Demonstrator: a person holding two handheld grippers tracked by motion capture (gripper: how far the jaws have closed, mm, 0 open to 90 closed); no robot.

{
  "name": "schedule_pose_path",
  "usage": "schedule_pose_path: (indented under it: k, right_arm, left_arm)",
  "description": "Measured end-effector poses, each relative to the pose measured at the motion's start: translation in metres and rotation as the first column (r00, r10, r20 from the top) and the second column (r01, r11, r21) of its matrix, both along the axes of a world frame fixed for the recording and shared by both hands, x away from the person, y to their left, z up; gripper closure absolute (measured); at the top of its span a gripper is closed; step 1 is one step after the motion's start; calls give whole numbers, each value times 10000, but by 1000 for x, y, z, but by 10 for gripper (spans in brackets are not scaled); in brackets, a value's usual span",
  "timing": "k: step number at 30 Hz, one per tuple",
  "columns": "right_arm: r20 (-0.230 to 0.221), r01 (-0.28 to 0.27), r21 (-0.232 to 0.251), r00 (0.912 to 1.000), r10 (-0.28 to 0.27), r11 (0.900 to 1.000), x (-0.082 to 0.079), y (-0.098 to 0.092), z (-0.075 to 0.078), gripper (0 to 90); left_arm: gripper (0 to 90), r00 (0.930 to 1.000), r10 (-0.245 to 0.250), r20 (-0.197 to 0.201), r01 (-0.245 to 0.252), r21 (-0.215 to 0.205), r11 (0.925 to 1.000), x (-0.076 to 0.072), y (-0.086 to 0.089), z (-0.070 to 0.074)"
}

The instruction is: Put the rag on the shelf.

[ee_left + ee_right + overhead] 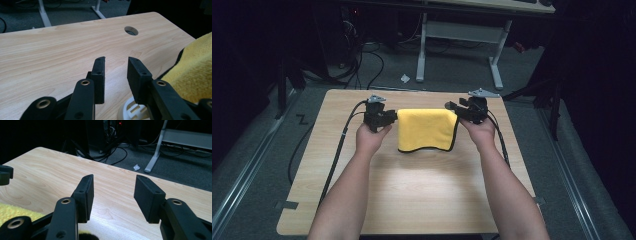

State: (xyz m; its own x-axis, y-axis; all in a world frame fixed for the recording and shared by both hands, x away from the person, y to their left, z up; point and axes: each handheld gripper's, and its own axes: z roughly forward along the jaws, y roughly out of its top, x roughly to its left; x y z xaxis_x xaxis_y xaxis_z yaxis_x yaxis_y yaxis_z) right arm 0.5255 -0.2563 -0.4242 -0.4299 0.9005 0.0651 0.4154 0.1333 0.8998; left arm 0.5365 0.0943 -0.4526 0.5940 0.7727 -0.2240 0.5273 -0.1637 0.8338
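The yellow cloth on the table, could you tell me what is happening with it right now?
A person holds a pair of tongs in each hand, one at each side of a folded yellow cloth lying flat on the wooden table. The left tongs sit at the cloth's left edge and the right tongs at its right edge. Both stand open with nothing between them, so the cloth lies free.
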Motion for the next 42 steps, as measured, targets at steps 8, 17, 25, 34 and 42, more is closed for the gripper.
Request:
schedule_pose_path:
  k: [8, 17, 25, 34, 42]
  right_arm:
    - [45, 142, -283, 9999, -141, 9995, -1, -5, 0, 499]
    - [233, 348, -604, 9992, -335, 9976, -10, -10, 0, 492]
    - [472, 408, -450, 9981, -386, 9982, -23, -18, 3, 492]
    - [727, 343, -876, 9970, -280, 9956, -39, -21, 1, 500]
    - [433, -269, -1574, 9985, 341, 9872, -56, -16, 5, 470]
  left_arm:
    - [666, 9996, 292, -58, -292, -15, 9996, -1, 9, -1]
    - [629, 9985, 507, 229, -510, 152, 9986, -9, 22, 1]
    - [588, 9973, 534, 494, -568, 699, 9959, -21, 24, 5]
    - [523, 9934, 861, 762, -889, 341, 9955, -34, 37, 6]
    - [495, 9931, 897, 761, -972, 1007, 9902, -52, 42, -2]
